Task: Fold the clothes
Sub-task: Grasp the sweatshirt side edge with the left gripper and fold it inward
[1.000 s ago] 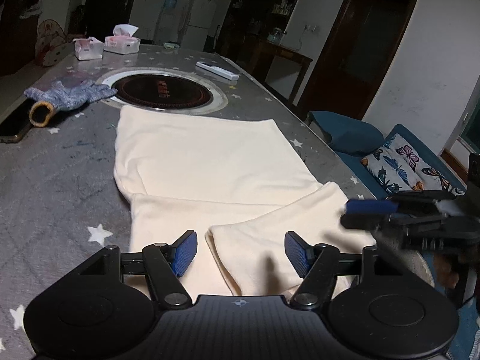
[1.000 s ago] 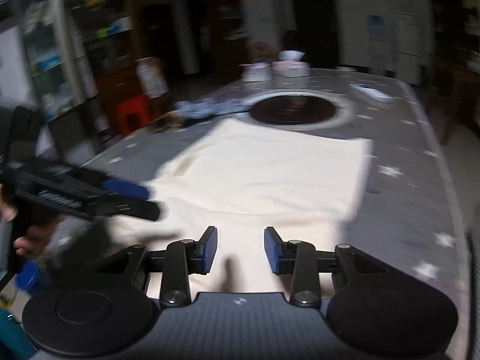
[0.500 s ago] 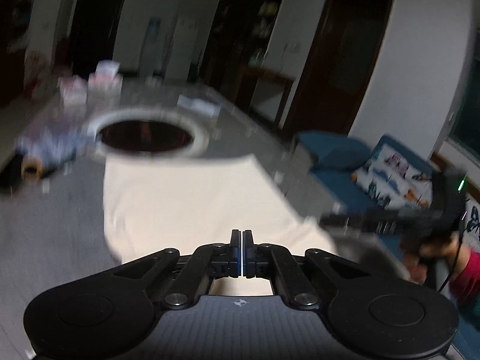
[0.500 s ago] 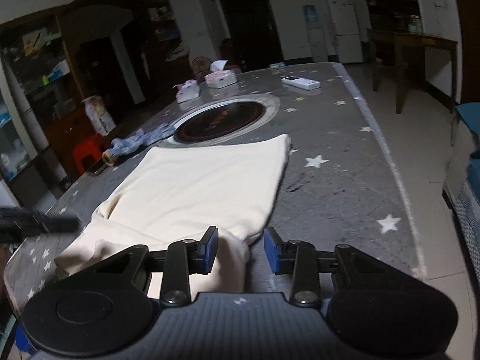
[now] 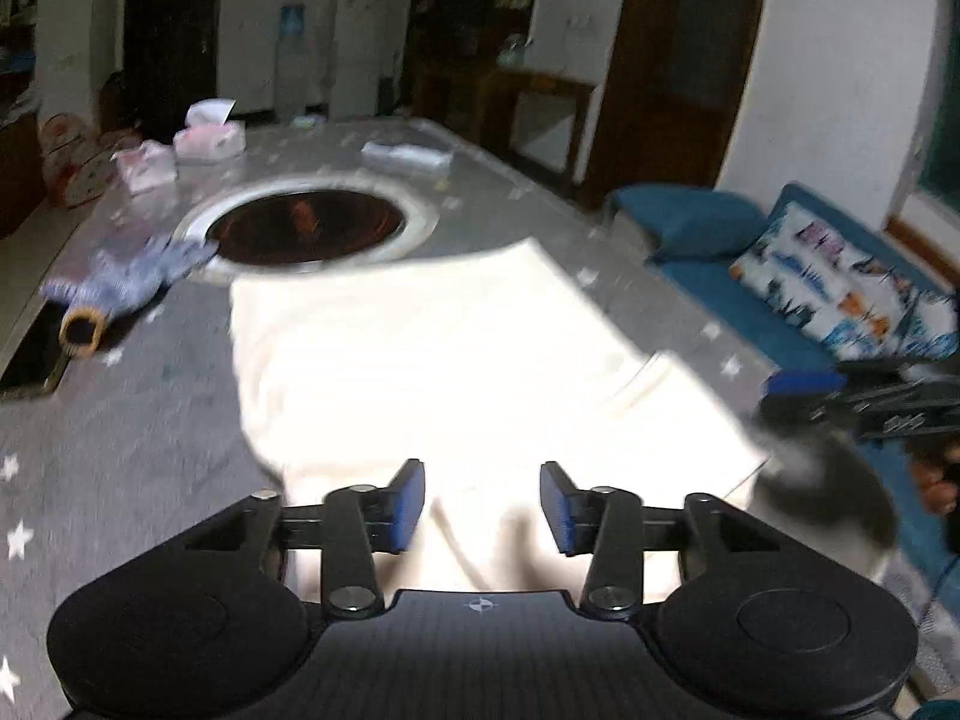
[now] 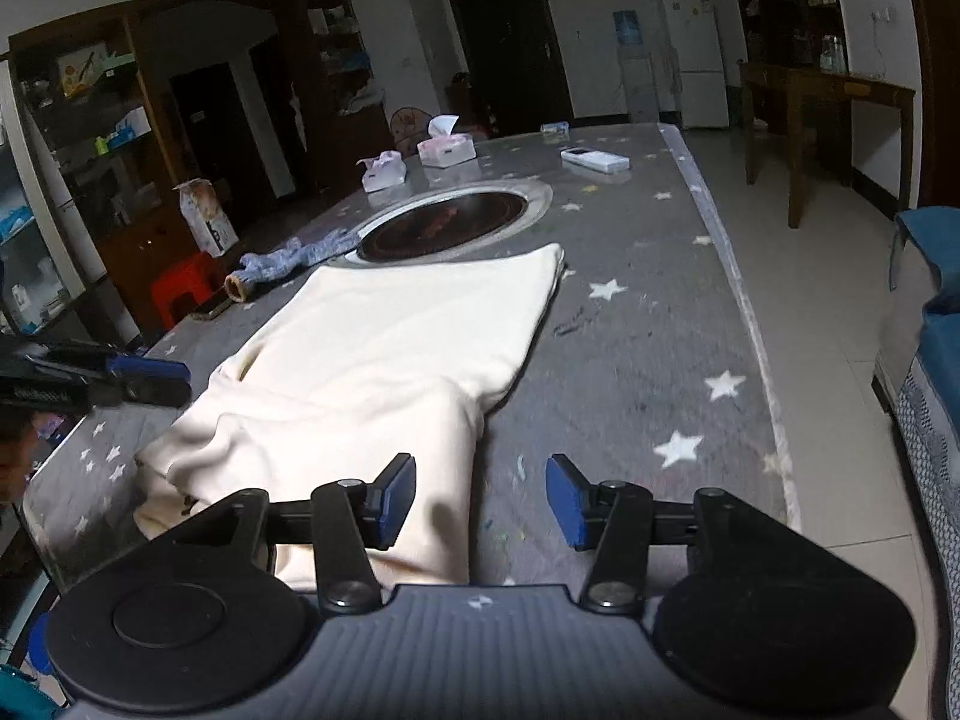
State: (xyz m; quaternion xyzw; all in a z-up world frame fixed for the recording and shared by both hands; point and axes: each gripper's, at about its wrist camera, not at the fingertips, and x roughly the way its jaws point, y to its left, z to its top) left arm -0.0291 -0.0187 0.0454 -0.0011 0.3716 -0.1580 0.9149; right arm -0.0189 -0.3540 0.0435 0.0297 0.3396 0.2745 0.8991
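Garment, left wrist view: the cream garment (image 5: pixel 432 372) fills the middle of my frame, flat on the grey star-print table (image 5: pixel 120 438), its near end running down between my fingers; the picture is smeared and glary, so folds are hard to read.
Left gripper: my left gripper (image 5: pixel 482 504) sits at lower centre, blue pads wide apart, nothing between them but cloth lying below.
Other gripper seen here: the right gripper (image 5: pixel 804 387) juts in from the right edge, just off the cloth's right corner; I cannot tell its opening from this side.
Table clutter: a round dark burner (image 5: pixel 306 225) beyond the cloth's far edge, a blue knit glove (image 5: pixel 120 288) at left centre, tissue boxes (image 5: pixel 207 138) in the upper left.
Garment, right wrist view: the garment (image 6: pixel 390 360) runs from centre to lower left, the near part folded over in a thick layer whose right edge ends just left of the gap between my fingers.
Right gripper: my right gripper (image 6: pixel 480 501) at lower centre, pads spread wide, bare table (image 6: pixel 660 360) showing between them, holding nothing.
Other gripper seen here: the left gripper (image 6: pixel 144 378) pokes in at the left edge, near the cloth's left border.
Far table: a white remote (image 6: pixel 595 160) in the upper centre.
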